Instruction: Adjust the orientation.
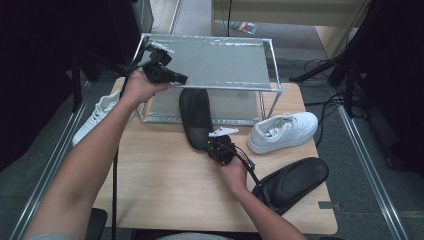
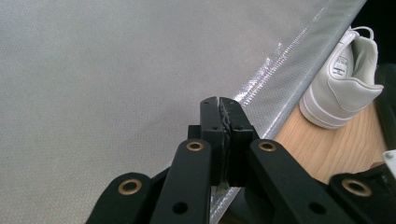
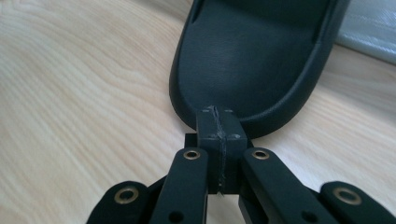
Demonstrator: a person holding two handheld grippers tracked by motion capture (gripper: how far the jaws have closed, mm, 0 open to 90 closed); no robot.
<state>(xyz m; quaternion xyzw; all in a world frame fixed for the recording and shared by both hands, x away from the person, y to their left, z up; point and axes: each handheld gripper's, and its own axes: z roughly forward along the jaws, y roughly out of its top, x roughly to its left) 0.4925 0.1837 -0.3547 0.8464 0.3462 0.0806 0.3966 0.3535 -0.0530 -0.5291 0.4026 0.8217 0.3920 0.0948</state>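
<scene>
My closed right gripper [image 3: 219,123] noses the near end of the black tray [image 3: 261,56] lying half under the rack [image 1: 270,65], seemingly pushing, while my left gripper [image 2: 219,105], closed and empty, hovers over the rack top.

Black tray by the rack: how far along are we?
Done: nothing fully stowed; the rack has a bare top shelf. In hand: the right gripper, shut, sits at the near end of the black tray, whose far end lies under the rack. The left gripper, shut, hovers over the top. Left: second black tray, right white sneaker, left white sneaker.
</scene>
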